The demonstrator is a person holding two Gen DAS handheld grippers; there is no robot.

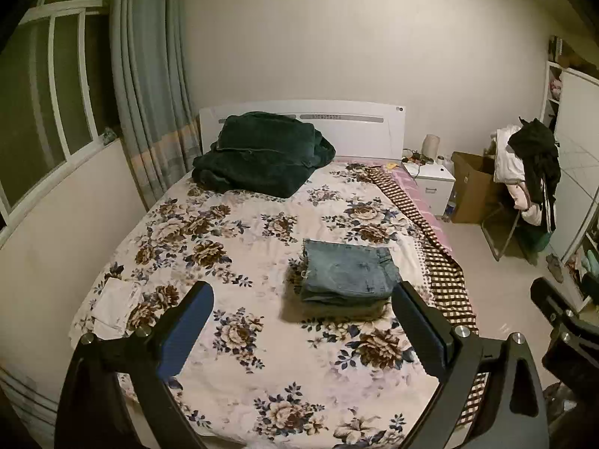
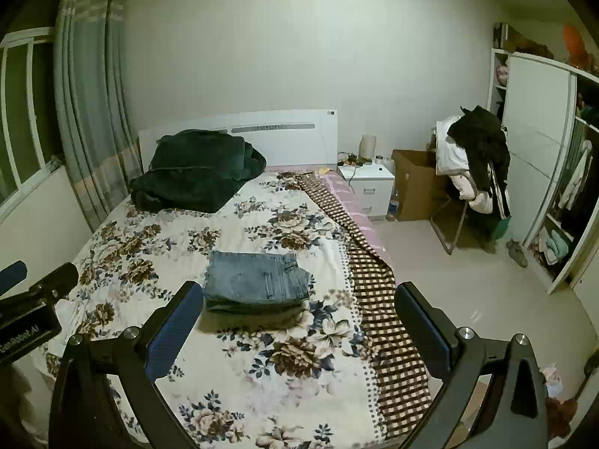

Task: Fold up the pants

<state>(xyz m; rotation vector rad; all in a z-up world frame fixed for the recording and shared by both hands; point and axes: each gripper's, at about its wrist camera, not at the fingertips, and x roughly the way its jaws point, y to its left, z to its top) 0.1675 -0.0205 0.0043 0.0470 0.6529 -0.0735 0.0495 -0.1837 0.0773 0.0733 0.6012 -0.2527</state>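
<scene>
Folded blue jeans (image 1: 348,275) lie as a compact stack on the floral bedspread (image 1: 262,355), seemingly atop another folded garment. They also show in the right wrist view (image 2: 256,280). My left gripper (image 1: 301,292) is open and empty, held above the near part of the bed, short of the jeans. My right gripper (image 2: 297,293) is open and empty, also back from the jeans. The right gripper's body shows at the left view's right edge (image 1: 561,318); the left gripper's body shows at the right view's left edge (image 2: 33,299).
A dark green blanket (image 1: 262,153) is heaped by the white headboard (image 1: 355,119). A white cloth (image 1: 116,301) lies near the bed's left edge. A checked sheet (image 2: 378,273) hangs on the right side. Nightstand (image 2: 368,183), cardboard box (image 2: 413,183), clothes-laden chair (image 2: 471,172), wardrobe (image 2: 543,157) stand right.
</scene>
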